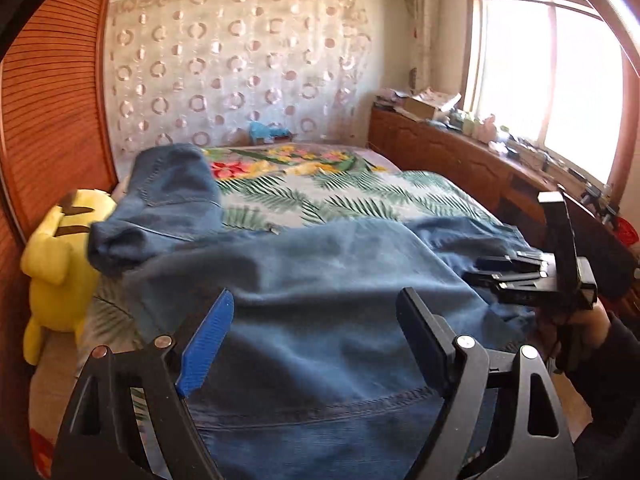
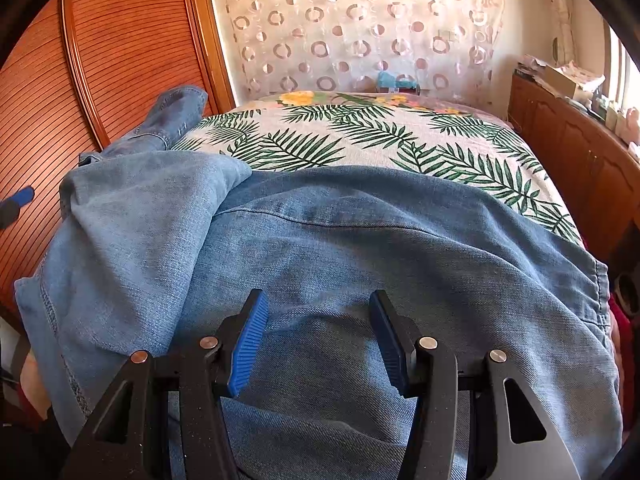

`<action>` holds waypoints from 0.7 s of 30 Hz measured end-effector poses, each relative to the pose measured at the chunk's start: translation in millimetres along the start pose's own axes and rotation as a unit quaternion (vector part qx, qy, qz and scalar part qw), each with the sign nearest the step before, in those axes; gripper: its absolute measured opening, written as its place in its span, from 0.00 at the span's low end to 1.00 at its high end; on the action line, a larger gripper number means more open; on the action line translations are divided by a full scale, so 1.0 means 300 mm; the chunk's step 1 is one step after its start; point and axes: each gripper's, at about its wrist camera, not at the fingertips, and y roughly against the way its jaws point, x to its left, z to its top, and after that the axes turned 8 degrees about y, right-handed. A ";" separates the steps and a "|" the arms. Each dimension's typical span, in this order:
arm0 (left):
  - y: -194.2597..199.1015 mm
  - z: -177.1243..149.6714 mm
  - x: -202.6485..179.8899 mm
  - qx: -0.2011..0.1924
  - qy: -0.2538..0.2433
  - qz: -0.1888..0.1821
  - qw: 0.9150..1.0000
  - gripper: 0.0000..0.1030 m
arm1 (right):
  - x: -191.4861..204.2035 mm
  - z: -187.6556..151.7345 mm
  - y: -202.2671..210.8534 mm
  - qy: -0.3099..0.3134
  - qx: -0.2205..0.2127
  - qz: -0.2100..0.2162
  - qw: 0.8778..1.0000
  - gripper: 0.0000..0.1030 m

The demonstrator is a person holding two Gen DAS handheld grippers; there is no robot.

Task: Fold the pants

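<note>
Blue jeans (image 2: 320, 248) rumpled, seemingly half-folded.

Daylight pours in from the window (image 1: 552, 92) on my right, blown out to pure white there. The jeans (image 1: 320, 280) look slightly smeared in my left view and sharper in my right. Both views bend hard at the rims, with dark corners, and the wardrobe (image 2: 100, 80) slats curve.

Blue denim pants (image 2: 340, 248) lie rumpled, partly folded, across the bed.
</note>
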 end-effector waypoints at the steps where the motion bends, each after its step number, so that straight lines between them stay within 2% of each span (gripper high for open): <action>1: -0.015 -0.010 -0.012 0.006 -0.003 -0.001 1.000 0.81 | 0.002 0.001 0.000 0.000 0.000 0.000 1.000 0.53; 13: -0.127 -0.100 -0.051 0.054 0.011 0.004 0.998 0.81 | -0.003 -0.001 0.016 0.007 0.002 0.007 1.000 0.53; 18: -0.157 -0.130 -0.036 0.069 0.022 0.000 0.997 0.81 | -0.037 -0.028 0.143 0.011 -0.034 -0.033 0.999 0.53; 21: -0.155 -0.141 -0.037 0.062 0.022 -0.001 0.998 0.82 | -0.083 -0.070 0.243 0.007 -0.056 -0.070 0.996 0.60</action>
